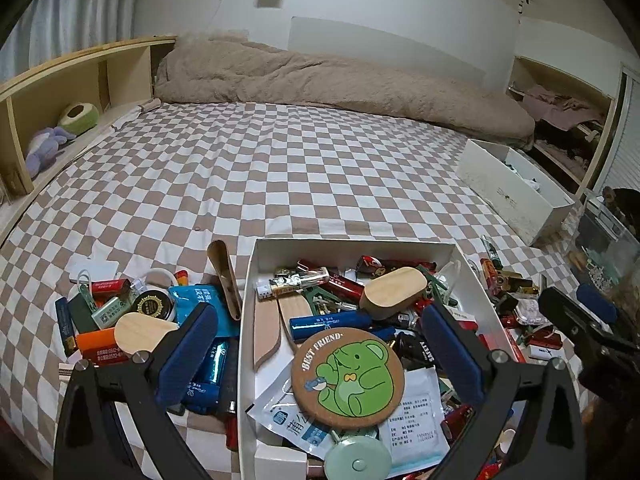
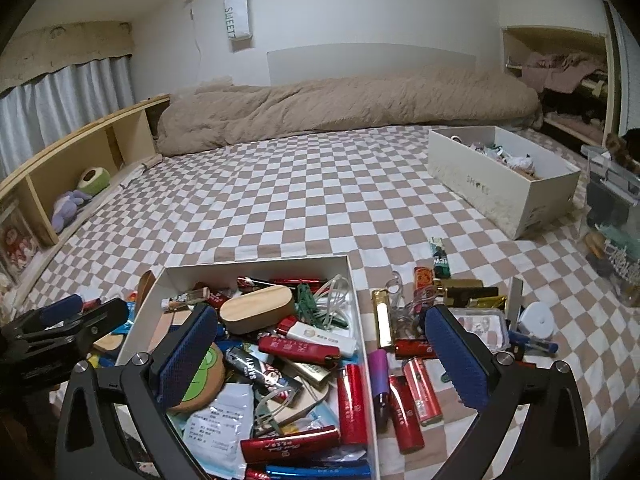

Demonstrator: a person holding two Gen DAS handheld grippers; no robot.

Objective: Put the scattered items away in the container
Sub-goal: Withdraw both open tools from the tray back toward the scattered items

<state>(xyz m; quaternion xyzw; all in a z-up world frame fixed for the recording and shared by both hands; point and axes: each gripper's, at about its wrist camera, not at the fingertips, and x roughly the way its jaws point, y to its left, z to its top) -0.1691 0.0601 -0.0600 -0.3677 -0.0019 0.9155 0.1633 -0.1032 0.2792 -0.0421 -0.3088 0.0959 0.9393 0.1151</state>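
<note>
Two grippers, left gripper [image 1: 320, 344] & right gripper [image 2: 320, 340] jaws wide, over full container [image 1: 476, 276]

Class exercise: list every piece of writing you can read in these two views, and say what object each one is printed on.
"BEST FRIEND": round cork coaster with green elephant, in the white cardboard box.
"SWEETZ": white hanging wall pouch.
"SHOES": side of the cream shoe box.
Print on the white paper sachets, red lighters and blue packets: too small or blurred to read.

A checkered bed [image 2: 280, 200] carries a white box [image 2: 256, 263], scattered lighters [image 2: 416, 392] and a shoebox [image 2: 500, 196].
</note>
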